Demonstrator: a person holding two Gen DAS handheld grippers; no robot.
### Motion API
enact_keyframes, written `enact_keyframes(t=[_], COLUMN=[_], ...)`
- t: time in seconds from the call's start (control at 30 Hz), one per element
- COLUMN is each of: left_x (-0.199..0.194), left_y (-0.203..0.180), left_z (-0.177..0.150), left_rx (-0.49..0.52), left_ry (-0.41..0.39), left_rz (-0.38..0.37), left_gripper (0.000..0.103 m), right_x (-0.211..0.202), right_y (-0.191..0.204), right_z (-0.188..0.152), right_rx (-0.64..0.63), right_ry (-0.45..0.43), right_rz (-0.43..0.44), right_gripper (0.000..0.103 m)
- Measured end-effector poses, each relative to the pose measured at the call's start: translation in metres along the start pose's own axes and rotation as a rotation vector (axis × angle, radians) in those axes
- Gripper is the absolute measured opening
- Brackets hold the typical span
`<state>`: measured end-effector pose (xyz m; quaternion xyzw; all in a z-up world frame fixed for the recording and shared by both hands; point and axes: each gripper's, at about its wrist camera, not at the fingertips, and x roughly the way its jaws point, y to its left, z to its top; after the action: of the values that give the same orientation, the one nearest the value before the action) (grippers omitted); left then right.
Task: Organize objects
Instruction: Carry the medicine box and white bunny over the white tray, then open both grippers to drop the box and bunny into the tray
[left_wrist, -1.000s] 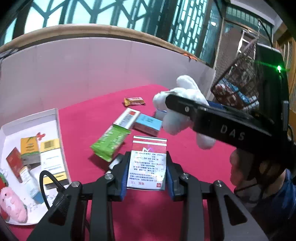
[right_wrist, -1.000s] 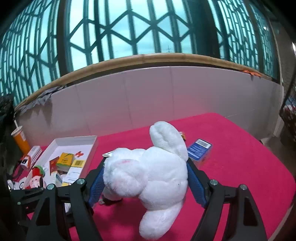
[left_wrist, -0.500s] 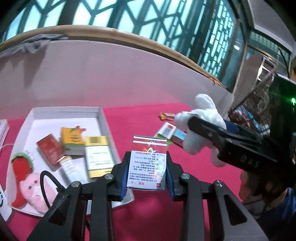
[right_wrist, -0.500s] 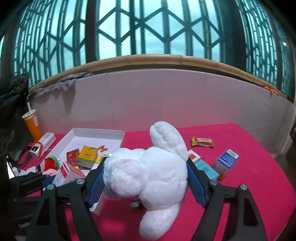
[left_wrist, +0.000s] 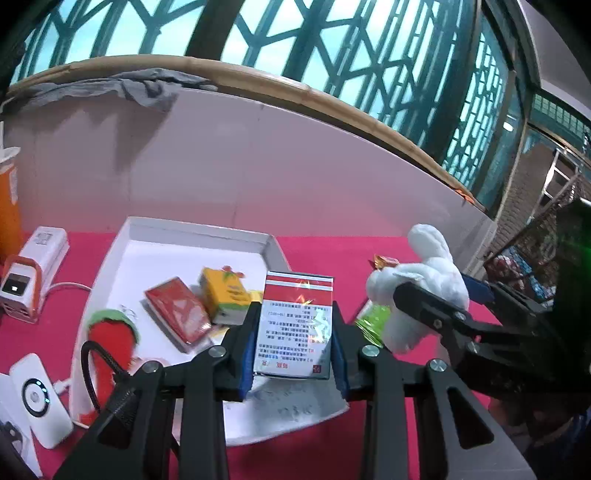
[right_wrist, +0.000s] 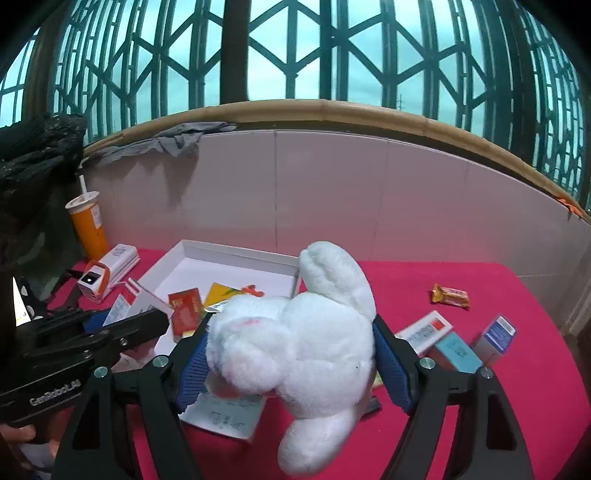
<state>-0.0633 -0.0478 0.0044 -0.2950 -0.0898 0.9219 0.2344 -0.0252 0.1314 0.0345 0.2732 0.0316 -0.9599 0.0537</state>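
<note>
Left claw clamps the box, right claw clamps the plush; lower each over bare tray floor before releasing.

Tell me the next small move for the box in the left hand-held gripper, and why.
Probably lower it and release: the left hand-held gripper holds the red-and-white box above the white tray's near end, where bare floor shows beside the packets.
</note>
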Motion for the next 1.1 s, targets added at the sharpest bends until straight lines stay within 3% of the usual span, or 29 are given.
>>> enact_keyframes(t=[0.37,0.6,0.8,1.1], left_x=[0.000,0.019,0.043,0.067], left_y=[0.043,0.071,0.084,0.088], left_z=[0.015,0.034,0.050,0.045], left_rx=[-0.055,-0.094,-0.110,-0.112], left_ry=[-0.030,-0.004,0.024,0.061], left_rz=[0.118,0.195,0.227,0.239], left_gripper=[0.032,0.032,0.032,0.035], right_x=[0.026,0.055,0.099,0.161], right_y=[0.023,0.023,0.028,0.034], right_z=[0.014,0.024,0.029,0.027], right_rx=[-0.015,0.032,0.047,0.060], right_ry=[0.029,0.053,0.110,0.173], right_rz=[0.011,-0.006,-0.014,-0.016], right_gripper=[0.083,0.083,0.083,0.087])
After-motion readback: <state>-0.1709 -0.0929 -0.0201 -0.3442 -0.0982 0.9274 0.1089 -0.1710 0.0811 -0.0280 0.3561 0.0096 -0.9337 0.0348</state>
